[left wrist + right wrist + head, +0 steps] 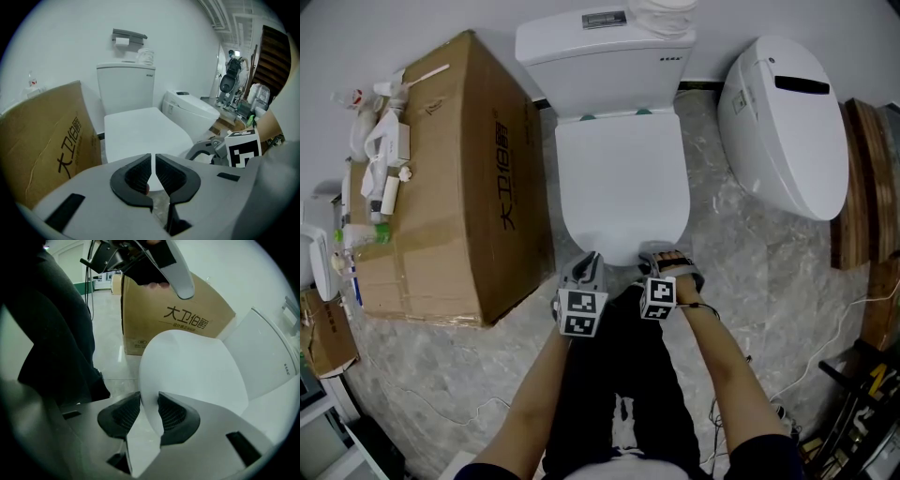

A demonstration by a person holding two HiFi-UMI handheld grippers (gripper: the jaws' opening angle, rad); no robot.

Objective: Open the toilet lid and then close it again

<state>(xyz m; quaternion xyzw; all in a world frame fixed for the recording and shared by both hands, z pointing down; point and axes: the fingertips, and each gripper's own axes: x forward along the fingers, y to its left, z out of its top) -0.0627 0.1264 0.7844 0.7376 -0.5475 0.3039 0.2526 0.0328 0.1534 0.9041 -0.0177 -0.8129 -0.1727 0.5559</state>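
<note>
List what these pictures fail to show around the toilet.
- Bowl and seat: head view, covered by the toilet lid.
- White object on the tank: head view, cut by the top edge.
- Small items on the cardboard box: head view, too small to name.
- Equipment across the room: left gripper view, small and blurred.
</note>
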